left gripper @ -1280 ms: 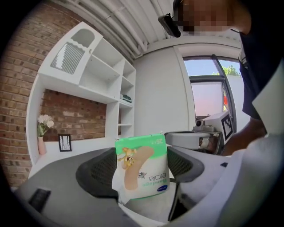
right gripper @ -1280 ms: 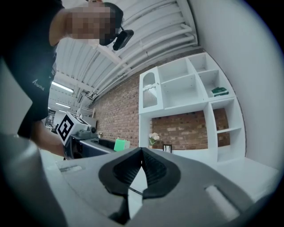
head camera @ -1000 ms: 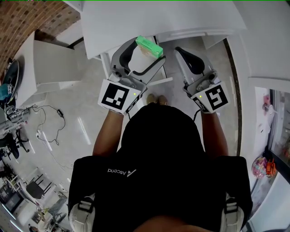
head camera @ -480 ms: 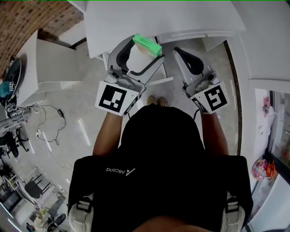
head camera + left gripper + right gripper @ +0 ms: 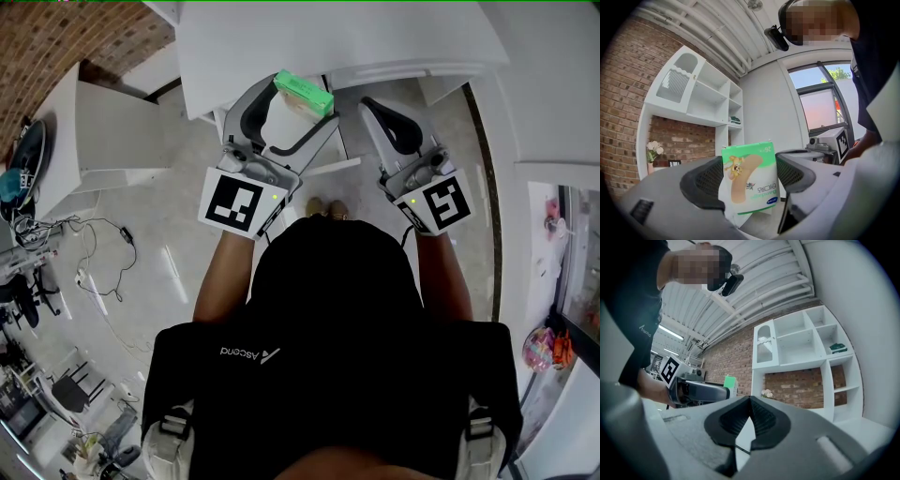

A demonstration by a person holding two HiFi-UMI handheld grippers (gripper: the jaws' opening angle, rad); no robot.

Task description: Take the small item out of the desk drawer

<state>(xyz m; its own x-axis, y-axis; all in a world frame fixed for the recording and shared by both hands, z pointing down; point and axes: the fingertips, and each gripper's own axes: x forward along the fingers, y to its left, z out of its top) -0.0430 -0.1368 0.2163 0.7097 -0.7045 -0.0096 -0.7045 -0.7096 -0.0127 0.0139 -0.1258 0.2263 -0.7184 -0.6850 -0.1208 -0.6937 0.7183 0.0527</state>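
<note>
The small item is a green and white box of plasters, and it is out in the air, clamped between the two dark pads of the left gripper – the pads press on its two sides, and its upper part stands out above them. In the left gripper view the print on the box is upside down, with a picture of a plaster across its front. From above, the box is just in front of the edge of the white desk, over the pale floor; I cannot tell from here which part under the desk is the drawer. The right gripper is just beside the left one, at about the same height, and its jaws are together with nothing between them. In the right gripper view the left gripper shows from the side with the green box at its tip. Each gripper carries a cube with black square markers near the person's hand, and the person's shoes show between the two arms. Farther off there is a white shelf unit against a brick wall, with a small vase of pale flowers on its lower board – and some cables lie on the floor at the left.
</note>
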